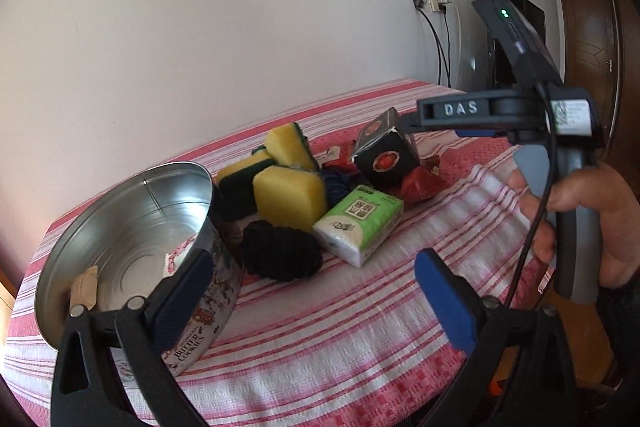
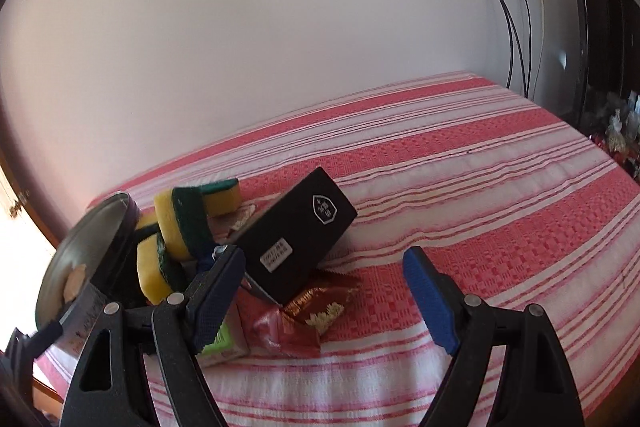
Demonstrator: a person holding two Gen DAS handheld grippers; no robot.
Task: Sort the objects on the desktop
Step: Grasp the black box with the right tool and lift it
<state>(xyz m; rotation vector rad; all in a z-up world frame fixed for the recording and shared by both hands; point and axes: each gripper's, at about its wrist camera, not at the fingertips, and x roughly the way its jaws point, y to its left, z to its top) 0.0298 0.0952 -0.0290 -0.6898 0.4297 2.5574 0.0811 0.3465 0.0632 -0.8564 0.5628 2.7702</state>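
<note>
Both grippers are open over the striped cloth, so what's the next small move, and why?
Probably ease the right gripper forward and left to straddle the tilted black box, then close. The box sits on top of the pile, nearest that gripper's open jaws, which hold nothing. The left gripper is also open, beside the cookie tin, which looks nearly empty and ready to receive things.
</note>
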